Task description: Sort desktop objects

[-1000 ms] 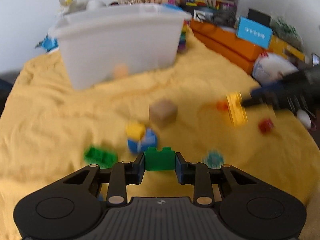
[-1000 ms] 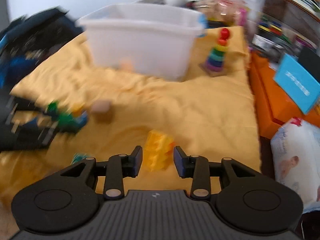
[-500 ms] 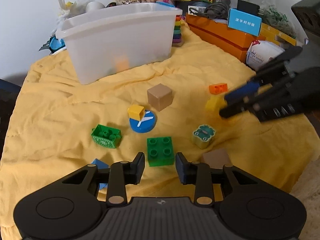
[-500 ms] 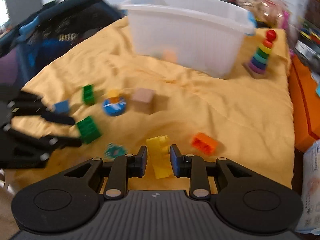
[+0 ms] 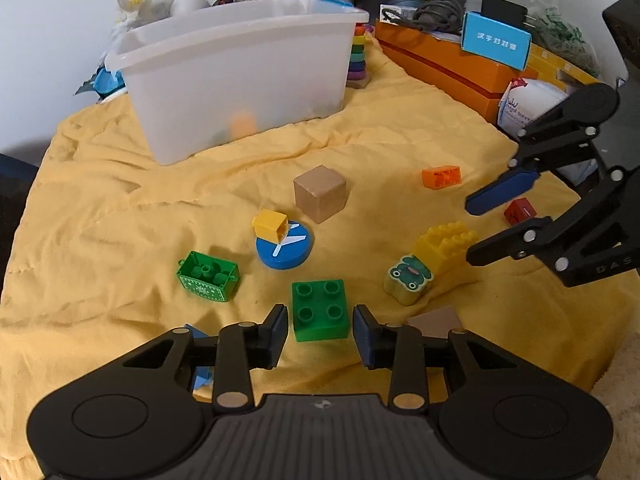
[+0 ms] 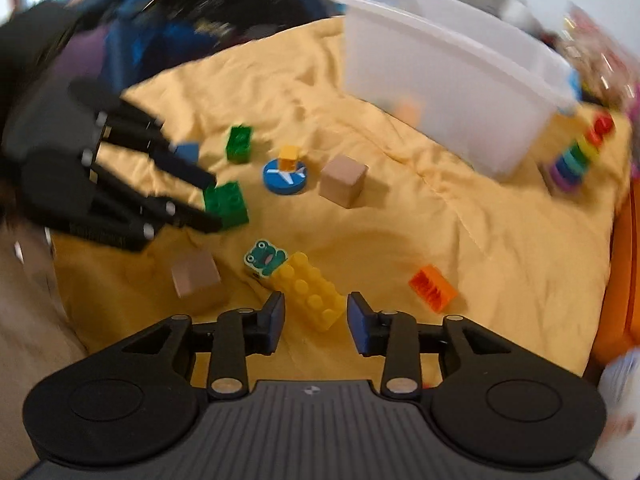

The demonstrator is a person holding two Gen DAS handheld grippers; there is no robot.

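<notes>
The left hand-held gripper (image 5: 320, 334) sits low in the middle of the left view. A second ago the square green plastic brick with four studs (image 5: 319, 310) was pinched tight between its pads. Now the brick lies flat on the yellow cloth (image 5: 120, 208) that covers the desk. The jaws are opening. The brick is between them, with a small gap on each side, so nothing is held.

The right hand-held gripper (image 6: 316, 324) did much the same. Half a second ago it squeezed the long yellow plastic brick (image 6: 310, 290). Now its jaws are opening too, and the brick lies slanted on the cloth between the pads, free of them. The far end of the yellow brick touches a small tile with a green frog picture (image 6: 265, 257). The right view is blurry, so small things there are hard to read.

So both bricks look let go on the cloth, not dropped in the big white plastic bin (image 5: 240, 68) at the top of the left view. My guess is that they are being laid in new spots, maybe in groups by colour. Many toys are still spread about: a plain wooden cube (image 5: 320, 193), a flat blue disc (image 5: 283, 245) with a little yellow block (image 5: 270, 224) on it, a green toy box with the open side up (image 5: 208, 276), and a small orange brick (image 5: 441, 176). The sorting looks far from done.
</notes>
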